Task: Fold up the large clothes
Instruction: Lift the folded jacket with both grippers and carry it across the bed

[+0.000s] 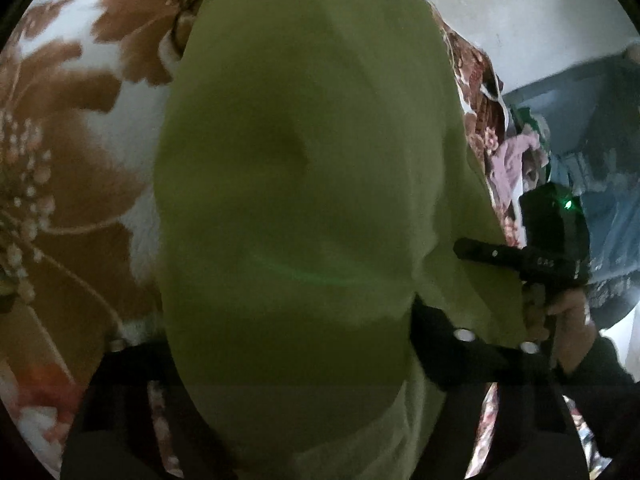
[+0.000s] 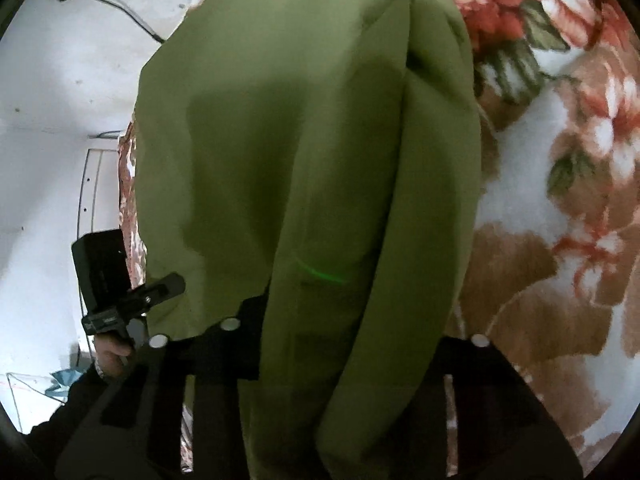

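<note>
A large olive-green garment lies on a floral blanket and fills the middle of both views. In the left wrist view my left gripper has the cloth bunched between its two black fingers, which press on it from both sides. The right wrist view shows the garment folded lengthwise, with a thick fold running down between the fingers of my right gripper, which is shut on it. Each view also shows the other tool held in a hand at the cloth's edge.
The floral blanket spreads out past the garment. A pale wall with a dark cable stands behind. In the left wrist view, pink cloth and blue fabric lie off the blanket's edge.
</note>
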`<state>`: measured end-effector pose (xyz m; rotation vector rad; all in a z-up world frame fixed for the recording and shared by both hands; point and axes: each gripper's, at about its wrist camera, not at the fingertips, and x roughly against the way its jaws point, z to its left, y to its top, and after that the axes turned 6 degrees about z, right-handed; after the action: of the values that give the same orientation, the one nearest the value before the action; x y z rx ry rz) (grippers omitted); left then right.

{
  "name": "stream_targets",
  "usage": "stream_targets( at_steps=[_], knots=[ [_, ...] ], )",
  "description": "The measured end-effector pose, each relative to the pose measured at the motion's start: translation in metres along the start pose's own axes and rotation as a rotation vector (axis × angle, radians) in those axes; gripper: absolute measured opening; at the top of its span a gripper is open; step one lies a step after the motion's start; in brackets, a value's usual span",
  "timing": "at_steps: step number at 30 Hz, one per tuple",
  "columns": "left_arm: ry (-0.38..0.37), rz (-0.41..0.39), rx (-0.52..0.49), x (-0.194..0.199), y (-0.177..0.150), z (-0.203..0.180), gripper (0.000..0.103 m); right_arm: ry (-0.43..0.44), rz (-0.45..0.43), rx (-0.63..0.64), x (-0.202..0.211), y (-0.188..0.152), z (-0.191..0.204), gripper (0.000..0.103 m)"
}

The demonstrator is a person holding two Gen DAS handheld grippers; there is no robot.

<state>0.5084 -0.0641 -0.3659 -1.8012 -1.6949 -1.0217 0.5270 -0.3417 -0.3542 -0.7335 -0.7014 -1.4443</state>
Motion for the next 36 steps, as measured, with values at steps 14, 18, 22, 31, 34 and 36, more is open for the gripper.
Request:
stream_targets(
  at_steps=[14,18,22,31,34,36],
  knots=[
    [0.029,-0.088,-0.079,0.051,0.003,-0.059,0.023,-0.015,-0.045,0.075,0.028,-0.008,0.053,0.016],
    [0.031,-0.098,-0.116,0.083,-0.008,-0.091,0.023,0.006,-0.089,0.086,0.068,-0.036,0.075,0.015],
    [0.035,-0.091,-0.167,0.120,-0.030,-0.146,0.023,0.022,-0.121,0.082,0.117,-0.081,0.102,0.015],
    [-0.072,0.034,-0.387,0.157,-0.112,-0.315,0.023,-0.049,-0.304,-0.140,0.285,-0.268,0.093,0.015],
    [-0.172,0.107,-0.430,0.141,-0.139,-0.393,0.023,-0.107,-0.409,-0.232,0.349,-0.349,0.080,0.015],
    [-0.200,0.160,-0.514,0.117,-0.159,-0.451,0.023,-0.126,-0.476,-0.325,0.395,-0.404,0.048,0.015]
  ],
)
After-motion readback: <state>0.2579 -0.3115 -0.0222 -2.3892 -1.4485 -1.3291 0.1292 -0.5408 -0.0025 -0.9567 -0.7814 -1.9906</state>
